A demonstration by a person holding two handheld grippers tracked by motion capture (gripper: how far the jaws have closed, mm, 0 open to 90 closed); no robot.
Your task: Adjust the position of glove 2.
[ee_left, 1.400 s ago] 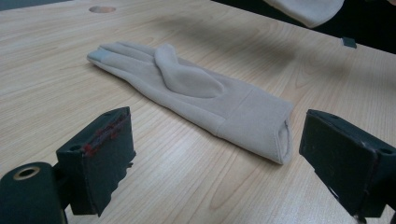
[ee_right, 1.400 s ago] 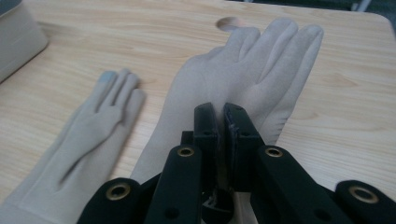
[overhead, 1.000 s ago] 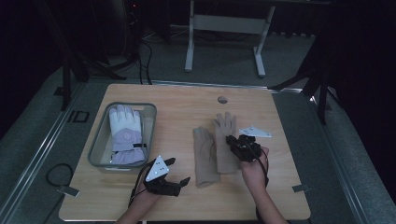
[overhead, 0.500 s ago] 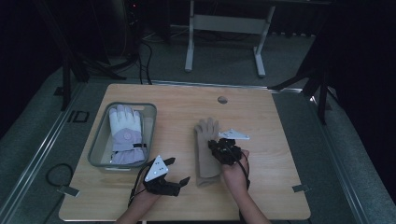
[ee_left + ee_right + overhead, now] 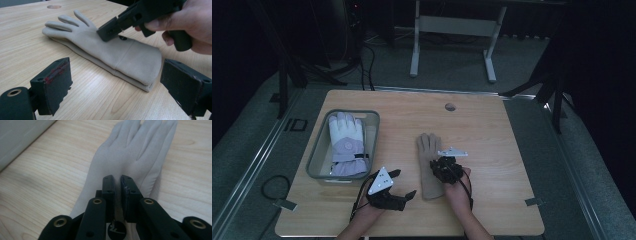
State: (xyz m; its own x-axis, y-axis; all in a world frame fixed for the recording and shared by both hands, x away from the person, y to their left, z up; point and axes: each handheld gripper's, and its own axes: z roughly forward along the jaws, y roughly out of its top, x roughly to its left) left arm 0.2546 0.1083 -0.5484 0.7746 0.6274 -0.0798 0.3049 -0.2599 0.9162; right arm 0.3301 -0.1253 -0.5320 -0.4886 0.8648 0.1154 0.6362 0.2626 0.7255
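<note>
Stacked one on the other and lying flat just below the middle of the high view: beige gloves [image 5: 429,150], fingers toward the top of the frame, cuffs toward the bottom edge. Squared up edge to edge, seemingly so as to be handled as one pair; in the left gripper view, cuffs level with each other at the right.

Pressing tip-down on the upper glove, about at the palm: right claw [image 5: 438,163]. Jaws barely parted, having just been opening by a sliver; no fabric seen caught in the thin slit, so released rather than grasping. Probably letting go of the upper glove after laying it down, with the tip kept low so the fabric settles without sliding off its mate.

Parked on the tabletop [image 5: 502,150] at lower left of the gloves, near the cuffs: left claw [image 5: 403,183]. Spread wide and empty, pointed across at the cuff end. Likely waiting there either to steady the stack or to take the doubled cuffs between its wide pads.

Further left in the high view, well apart from the gloves: grey bin [image 5: 316,159] holding a white glove [image 5: 346,142]. Judged the likely destination for the beige gloves, given its open top and nearness to the left claw.
</note>
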